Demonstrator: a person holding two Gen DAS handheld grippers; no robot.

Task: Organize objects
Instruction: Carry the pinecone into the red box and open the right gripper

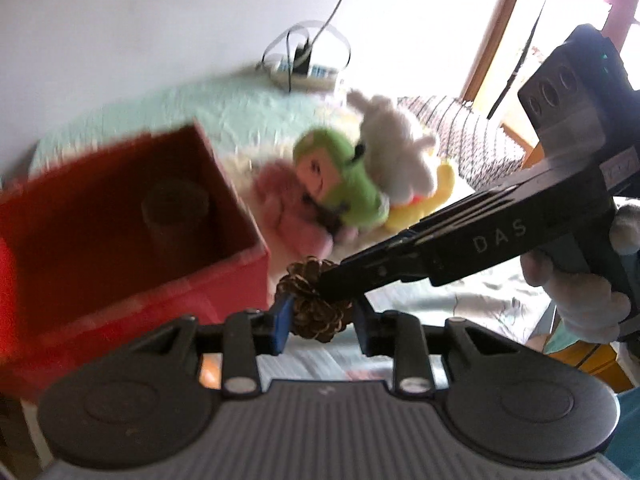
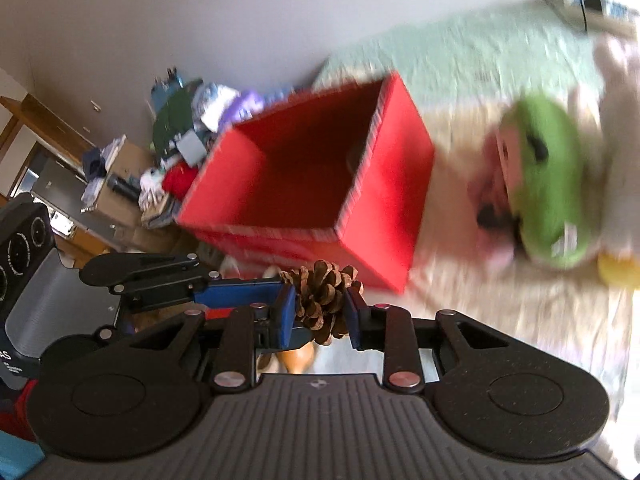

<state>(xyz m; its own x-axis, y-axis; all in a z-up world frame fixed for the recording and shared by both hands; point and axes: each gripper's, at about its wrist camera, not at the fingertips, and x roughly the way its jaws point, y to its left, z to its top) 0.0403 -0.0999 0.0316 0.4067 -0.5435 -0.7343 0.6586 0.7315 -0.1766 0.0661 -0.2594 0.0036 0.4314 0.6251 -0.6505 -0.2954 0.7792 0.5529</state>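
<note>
Both hand-held grippers, the left gripper [image 1: 320,316] and the right gripper [image 2: 320,312], are clamped on one pine cone [image 2: 324,300], held up in the air just in front of the red box [image 2: 384,208] on the bed [image 1: 240,116]. I'd say the carry to the box is in hand; next they must bring the cone over the rim together and let go. Inside the box I can make out only a dark cylinder [image 1: 176,216]; the plush toys [image 1: 352,176] lie beside it, not in it.
</note>
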